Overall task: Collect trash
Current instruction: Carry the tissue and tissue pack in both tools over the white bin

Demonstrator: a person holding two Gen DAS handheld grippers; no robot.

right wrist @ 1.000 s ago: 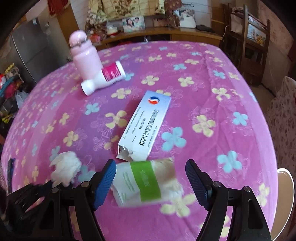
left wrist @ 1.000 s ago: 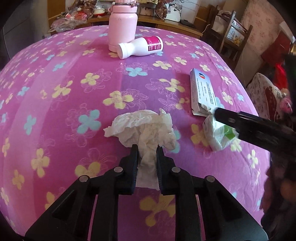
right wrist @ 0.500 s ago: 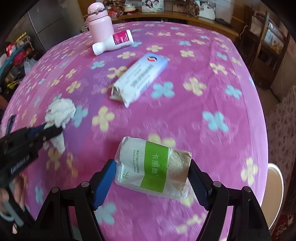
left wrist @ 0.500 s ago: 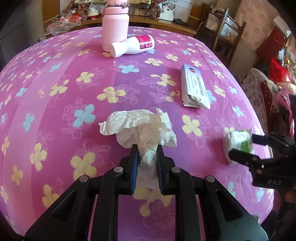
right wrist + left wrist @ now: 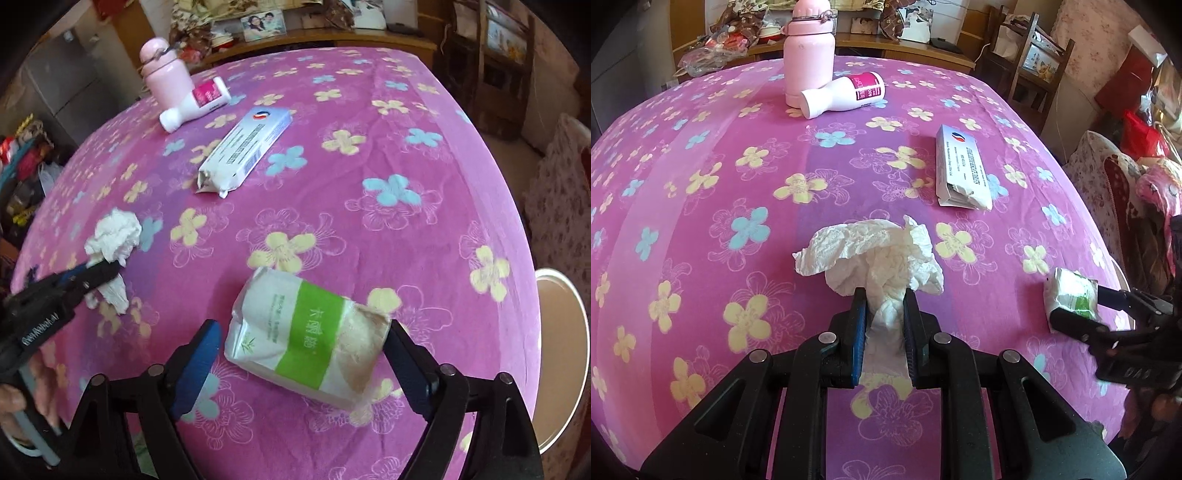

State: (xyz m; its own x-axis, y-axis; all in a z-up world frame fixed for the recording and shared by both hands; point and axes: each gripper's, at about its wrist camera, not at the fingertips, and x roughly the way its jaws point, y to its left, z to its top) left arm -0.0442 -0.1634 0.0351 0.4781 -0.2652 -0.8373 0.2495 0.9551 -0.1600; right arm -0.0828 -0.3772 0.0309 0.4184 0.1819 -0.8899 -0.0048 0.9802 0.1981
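Left gripper [image 5: 884,306]: pressed together on a crumpled white tissue [image 5: 875,256], whose lower end is hidden between the fingers, above the pink floral tablecloth [image 5: 701,229]. Right gripper [image 5: 303,345]: jaws just opened wider, spread either side of a green-banded tissue pack [image 5: 306,336] near the table's edge; pad contact is not clear. Beyond: an open-ended medicine box [image 5: 245,149], a fallen white bottle [image 5: 844,95], and a pink flask [image 5: 809,55] cut off at the top.
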